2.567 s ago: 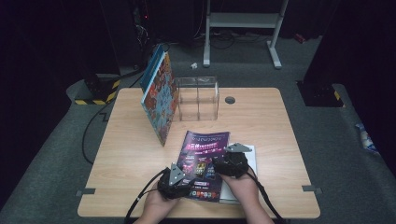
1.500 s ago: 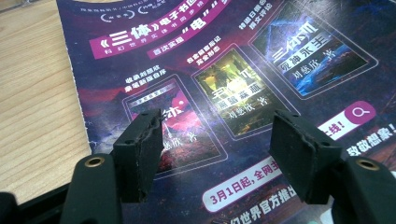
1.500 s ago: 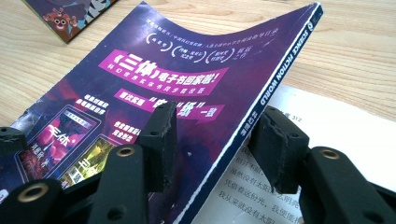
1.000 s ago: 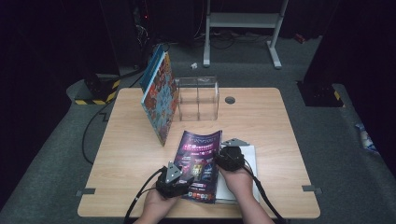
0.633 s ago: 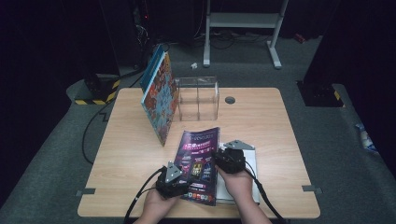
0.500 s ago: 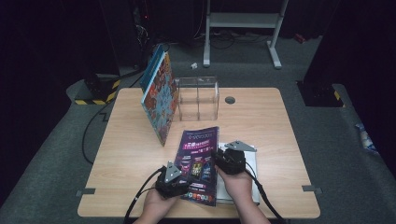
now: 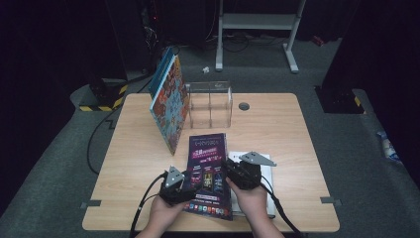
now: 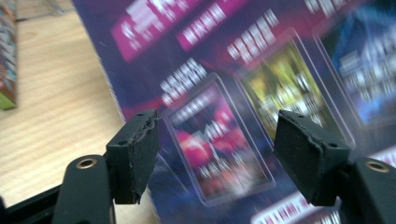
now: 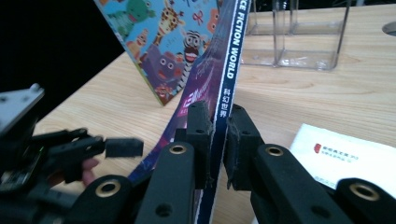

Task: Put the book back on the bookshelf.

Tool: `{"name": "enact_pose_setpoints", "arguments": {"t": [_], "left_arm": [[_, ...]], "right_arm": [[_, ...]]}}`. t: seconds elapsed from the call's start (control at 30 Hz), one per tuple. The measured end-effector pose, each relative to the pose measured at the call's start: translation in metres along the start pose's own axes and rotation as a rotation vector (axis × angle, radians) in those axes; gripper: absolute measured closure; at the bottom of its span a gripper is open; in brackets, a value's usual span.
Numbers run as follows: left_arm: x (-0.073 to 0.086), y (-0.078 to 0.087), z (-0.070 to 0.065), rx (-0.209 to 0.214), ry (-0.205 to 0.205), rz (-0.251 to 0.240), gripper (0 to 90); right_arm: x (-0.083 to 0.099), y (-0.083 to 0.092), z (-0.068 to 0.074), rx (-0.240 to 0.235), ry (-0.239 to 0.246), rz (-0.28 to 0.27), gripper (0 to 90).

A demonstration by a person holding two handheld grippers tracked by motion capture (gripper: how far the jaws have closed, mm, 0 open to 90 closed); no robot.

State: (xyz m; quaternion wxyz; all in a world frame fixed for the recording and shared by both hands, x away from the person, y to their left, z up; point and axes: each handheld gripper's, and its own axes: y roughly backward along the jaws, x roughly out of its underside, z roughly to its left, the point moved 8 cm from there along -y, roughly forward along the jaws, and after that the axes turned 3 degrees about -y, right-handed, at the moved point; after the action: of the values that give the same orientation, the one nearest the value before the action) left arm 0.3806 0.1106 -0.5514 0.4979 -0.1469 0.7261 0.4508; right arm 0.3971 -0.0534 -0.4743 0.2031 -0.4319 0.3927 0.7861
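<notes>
A purple magazine (image 7: 208, 171) stands tilted at the table's near middle, its right spine edge lifted. My right gripper (image 7: 229, 172) is shut on that spine (image 9: 232, 56); in the right gripper view (image 9: 219, 126) both pads pinch it, and the jaws have just been closing. My left gripper (image 7: 191, 185) sits at the magazine's lower left. Its jaws have just been opening and stand open (image 8: 217, 154), with the blurred cover (image 8: 261, 70) right behind them and nothing pressed. The right gripper view also shows the left gripper (image 9: 116, 147) at the left.
A picture book with cartoon animals (image 7: 171, 106) leans upright against a clear acrylic holder (image 7: 210, 104) at the back of the wooden table (image 7: 297, 129). A white booklet (image 7: 265, 166) lies under my right hand. A round cable hole (image 7: 243, 105) is behind.
The right gripper has risen and drawn left with the magazine's spine, so the magazine now stands steeper and looks narrower. The left hand has stayed put.
</notes>
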Motion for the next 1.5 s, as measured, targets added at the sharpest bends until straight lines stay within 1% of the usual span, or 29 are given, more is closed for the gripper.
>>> {"name": "enact_pose_setpoints", "arguments": {"t": [0.03,0.07,0.1,0.13,0.17,0.23,0.3,0.33,0.37,0.4,0.43,0.47,0.53,0.6,0.63,0.7,0.73,0.9,0.97,1.0,1.03,1.1,1.13,1.17,1.27,1.3,1.33,1.4,1.5], "left_arm": [[-0.003,0.000,0.007,0.009,0.045,-0.016,27.9],[-0.003,0.000,0.007,0.009,0.045,-0.016,27.1],[-0.006,0.000,0.012,0.012,0.074,-0.029,26.4],[-0.006,0.000,0.012,0.012,0.074,-0.029,25.5],[-0.007,-0.001,0.017,0.022,0.106,-0.035,24.6],[-0.008,-0.003,0.021,0.041,0.129,-0.035,23.2],[-0.007,-0.007,0.024,0.069,0.186,-0.027,21.5],[-0.007,-0.007,0.024,0.069,0.186,-0.027,21.3],[-0.007,-0.011,0.027,0.095,0.210,-0.025,21.2],[-0.007,-0.011,0.027,0.095,0.210,-0.025,20.9],[-0.007,-0.015,0.027,0.130,0.232,-0.012,20.2],[-0.007,-0.015,0.027,0.130,0.232,-0.012,20.0],[-0.007,-0.018,0.026,0.175,0.260,0.002,21.6],[-0.008,-0.021,0.022,0.203,0.257,0.014,22.8],[-0.009,-0.022,0.020,0.217,0.273,0.014,23.7],[-0.009,-0.022,0.020,0.220,0.274,0.017,23.3],[-0.009,-0.024,0.019,0.237,0.293,0.013,23.5],[-0.010,-0.024,0.018,0.239,0.297,0.009,25.2],[-0.010,-0.022,0.019,0.219,0.297,0.000,28.0],[-0.010,-0.019,0.021,0.193,0.279,-0.016,32.4],[-0.012,-0.015,0.022,0.171,0.282,-0.039,42.9],[-0.013,-0.012,0.023,0.156,0.267,-0.052,45.7],[-0.013,-0.010,0.023,0.143,0.262,-0.057,50.4],[-0.017,-0.004,0.024,0.110,0.244,-0.080,57.6],[-0.020,0.002,0.024,0.095,0.222,-0.093,62.8],[-0.021,0.004,0.024,0.095,0.219,-0.107,70.1],[-0.024,0.008,0.023,0.095,0.204,-0.125,72.5],[-0.026,0.010,0.022,0.089,0.195,-0.129,74.3],[-0.030,0.014,0.018,0.070,0.160,-0.141,82.0]], "right_arm": [[-0.001,0.003,0.003,-0.016,-0.006,-0.010,82.3],[-0.002,0.004,0.004,-0.024,-0.003,-0.019,82.6],[-0.002,0.006,0.006,-0.032,0.005,-0.025,82.7],[-0.002,0.006,0.006,-0.032,0.005,-0.025,82.7],[-0.003,0.009,0.009,-0.042,0.014,-0.039,83.0],[-0.003,0.012,0.011,-0.051,0.019,-0.048,83.2],[-0.004,0.015,0.013,-0.060,0.021,-0.057,83.4],[-0.004,0.015,0.013,-0.060,0.021,-0.057,83.4],[-0.004,0.017,0.014,-0.070,0.032,-0.067,83.5],[-0.004,0.019,0.014,-0.073,0.033,-0.070,83.5],[-0.004,0.019,0.015,-0.079,0.036,-0.073,83.6],[-0.004,0.019,0.015,-0.079,0.036,-0.073,83.6],[-0.004,0.021,0.016,-0.089,0.033,-0.078,83.6],[-0.005,0.022,0.017,-0.094,0.040,-0.084,83.7],[-0.005,0.022,0.017,-0.096,0.042,-0.086,83.7],[-0.005,0.022,0.017,-0.098,0.042,-0.087,83.7],[-0.005,0.023,0.018,-0.103,0.043,-0.090,83.7],[-0.005,0.024,0.020,-0.111,0.049,-0.096,83.7],[-0.005,0.024,0.020,-0.114,0.053,-0.099,83.7],[-0.005,0.024,0.020,-0.114,0.054,-0.100,83.7],[-0.006,0.026,0.020,-0.113,0.055,-0.106,83.7],[-0.007,0.026,0.020,-0.111,0.056,-0.108,83.6],[-0.007,0.027,0.019,-0.109,0.056,-0.111,83.7],[-0.009,0.028,0.019,-0.111,0.056,-0.115,83.6],[-0.010,0.029,0.020,-0.111,0.055,-0.120,83.6],[-0.011,0.028,0.020,-0.112,0.053,-0.121,83.5],[-0.010,0.028,0.020,-0.109,0.052,-0.121,83.4],[-0.010,0.027,0.020,-0.110,0.051,-0.119,83.4],[-0.011,0.026,0.019,-0.109,0.048,-0.122,83.4]]}}
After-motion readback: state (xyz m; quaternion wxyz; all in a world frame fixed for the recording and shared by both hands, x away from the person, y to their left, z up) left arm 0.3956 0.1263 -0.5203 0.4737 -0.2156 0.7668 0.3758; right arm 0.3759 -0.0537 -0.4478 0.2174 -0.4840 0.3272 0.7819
